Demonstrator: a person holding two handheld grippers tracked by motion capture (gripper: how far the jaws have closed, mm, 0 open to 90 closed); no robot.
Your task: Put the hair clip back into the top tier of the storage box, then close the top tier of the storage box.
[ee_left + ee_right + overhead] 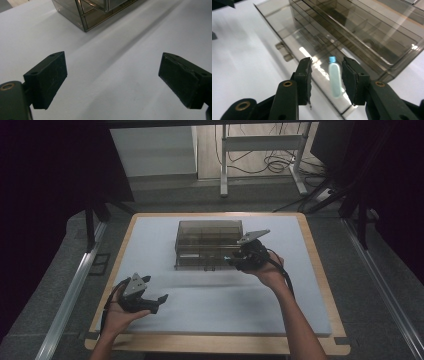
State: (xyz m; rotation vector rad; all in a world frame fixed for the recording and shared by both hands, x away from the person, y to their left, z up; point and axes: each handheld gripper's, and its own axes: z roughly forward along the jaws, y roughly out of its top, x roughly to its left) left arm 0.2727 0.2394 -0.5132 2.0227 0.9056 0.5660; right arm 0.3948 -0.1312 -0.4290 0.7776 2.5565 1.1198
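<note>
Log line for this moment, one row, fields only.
right gripper: open over pulled-out drawer, small bottle between jaws, contact unclear | left gripper: open, over table | organizer box: mid-table

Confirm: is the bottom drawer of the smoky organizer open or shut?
Open. The drawer sticks out from the organizer, with a small blue-capped bottle lying inside it between the right gripper jaws.

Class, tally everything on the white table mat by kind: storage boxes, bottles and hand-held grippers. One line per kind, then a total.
Smoky clear drawer box: 1
Small pale bottle with a blue cap, lying in the box's pulled-out drawer: 1
Hand-held grippers, left gripper and right gripper: 2
Total: 4
</note>
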